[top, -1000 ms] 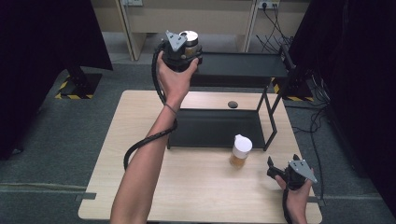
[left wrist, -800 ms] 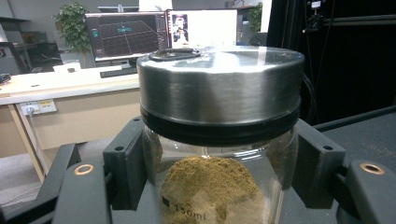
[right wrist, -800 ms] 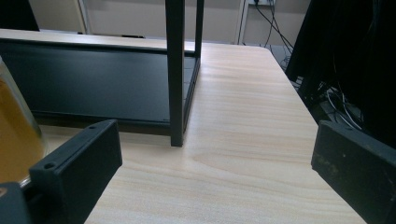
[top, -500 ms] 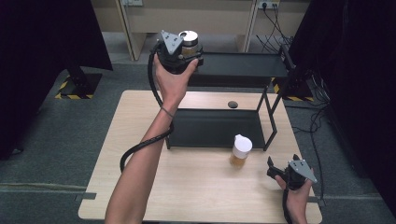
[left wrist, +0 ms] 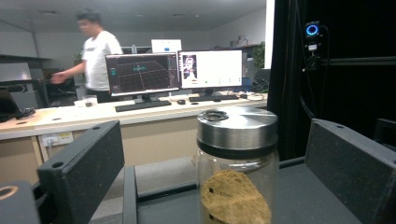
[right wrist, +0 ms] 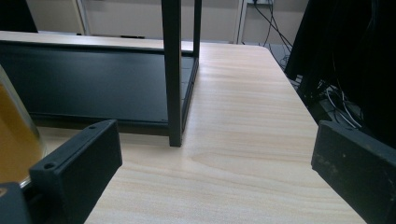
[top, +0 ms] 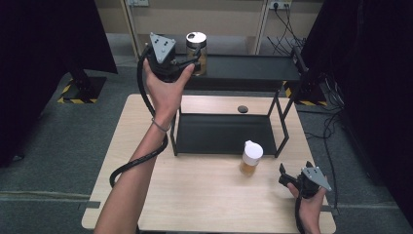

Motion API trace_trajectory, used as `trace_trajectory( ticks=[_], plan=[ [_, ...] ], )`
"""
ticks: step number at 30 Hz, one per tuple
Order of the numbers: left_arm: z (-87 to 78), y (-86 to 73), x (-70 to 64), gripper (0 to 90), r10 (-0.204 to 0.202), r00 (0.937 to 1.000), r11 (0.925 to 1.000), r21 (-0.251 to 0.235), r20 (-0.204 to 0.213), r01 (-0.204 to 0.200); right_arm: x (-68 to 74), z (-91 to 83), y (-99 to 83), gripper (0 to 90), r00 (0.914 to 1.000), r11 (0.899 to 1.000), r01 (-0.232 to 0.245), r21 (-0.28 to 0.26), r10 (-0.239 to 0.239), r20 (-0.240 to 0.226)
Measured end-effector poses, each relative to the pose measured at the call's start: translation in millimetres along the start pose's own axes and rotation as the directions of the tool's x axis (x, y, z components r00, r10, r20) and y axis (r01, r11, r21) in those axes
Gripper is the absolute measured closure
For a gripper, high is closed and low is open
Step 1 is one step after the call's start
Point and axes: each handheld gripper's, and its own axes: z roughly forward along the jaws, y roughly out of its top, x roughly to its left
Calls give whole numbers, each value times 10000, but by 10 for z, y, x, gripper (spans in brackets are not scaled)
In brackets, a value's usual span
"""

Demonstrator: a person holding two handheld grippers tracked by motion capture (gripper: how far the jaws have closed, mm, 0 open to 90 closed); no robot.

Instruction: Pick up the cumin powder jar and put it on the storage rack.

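The table (top: 195,195) is sitting under a black rack (top: 253,73), a white-capped bottle (top: 251,159) standing near its front leg. My left gripper (top: 192,61), jaws spread around the jar (top: 196,46), has drifted left since a second ago. Its own view is showing the steel lid (left wrist: 236,123), monitors (left wrist: 210,69) and a person (left wrist: 95,51) behind. My right gripper (top: 287,178) is resting open and empty.

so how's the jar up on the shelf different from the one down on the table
The shelf jar has a flat silver metal lid; the table jar has a white cap. The shelf jar stands on the rack's top shelf, between the open jaws of the left hand-held gripper; the table jar stands on the wooden table, with no gripper around it. Both are upright, clear, with brownish contents.
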Motion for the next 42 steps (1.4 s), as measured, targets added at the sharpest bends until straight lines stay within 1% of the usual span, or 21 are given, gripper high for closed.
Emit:
trace_trajectory(
  ticks=[4, 7, 12, 17, 20, 22, 24, 30, 36, 42],
  plan=[
    [-49, -5, -14, 39, 40, 10000, 10000, -75, 11, -40, -8, -1, -2, 19, 10000, 10000, -70, -12, 70, -2],
    [-72, 2, -17, 39, 111, 9999, 9999, -101, 36, -111, -2, -2, -4, 19, 10000, 10000, -27, -19, 27, 9],
    [-99, 4, -27, 39, 119, 9999, 9998, -179, 55, -118, -1, 0, 0, 19, 10000, 10000, -30, 1, 30, 15],
    [-140, -38, -36, 39, 115, 9999, 9996, -247, 124, -112, 4, -1, -1, 19, 10000, 10000, -5, -6, 5, 25],
    [-168, -63, -36, 39, 123, 9999, 9996, -249, 94, -120, 5, -1, -1, 19, 10000, 10000, 2, -8, -2, 25],
    [-196, -97, -45, 39, 124, 9999, 9993, -353, 13, -123, 4, 0, 0, 19, 10000, 10000, -10, 1, 10, 26],
    [-219, -122, -35, 39, 99, 9999, 9992, -386, 84, -95, 6, 0, -1, 19, 10000, 10000, 2, -5, -2, 33],
    [-257, -199, -26, 39, 62, 9998, 9995, -327, 201, -56, 13, -1, 0, 19, 10000, 10000, 42, 2, -42, 51],
    [-294, -298, -12, 39, -8, 9998, 9995, -316, 217, 15, 8, -2, 2, 19, 10000, 10000, 2, 14, -2, 32],
    [-347, -395, -11, 39, 26, 9994, 9995, -308, 346, -15, 13, -3, -1, 19, 10000, 10000, 11, -3, -11, 47]
  ],
)
